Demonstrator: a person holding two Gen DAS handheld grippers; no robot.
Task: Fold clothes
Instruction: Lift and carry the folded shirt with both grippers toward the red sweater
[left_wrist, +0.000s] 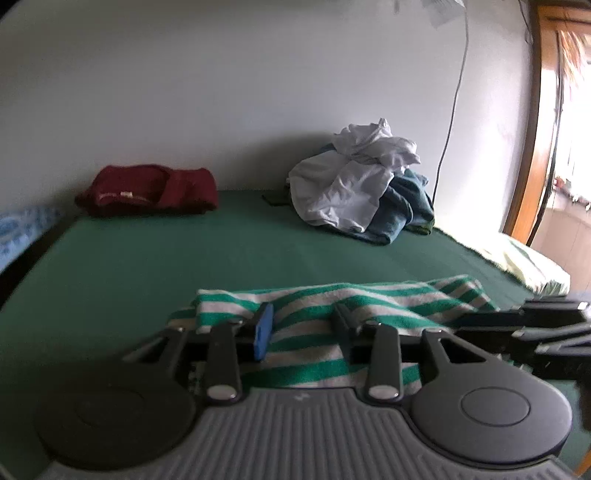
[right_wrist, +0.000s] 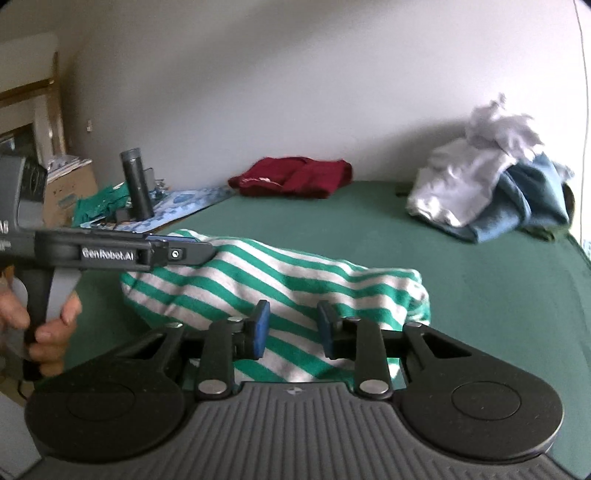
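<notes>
Because the green-and-white striped garment (right_wrist: 280, 284) looks soft, light and limp, lying bunched on the near part of the green bed (right_wrist: 480, 280), hems or corners seem the best hold; left gripper (left_wrist: 303, 328) and right gripper (right_wrist: 293, 326) both gape, released, grasping nothing.

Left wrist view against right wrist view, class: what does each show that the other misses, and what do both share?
Left wrist only: a wooden door frame and a hanging cable. Right wrist only: the person's left hand, a cardboard box and a dark cylinder. Both: the striped garment, red garment, white and blue clothes pile and green bed cover.
</notes>
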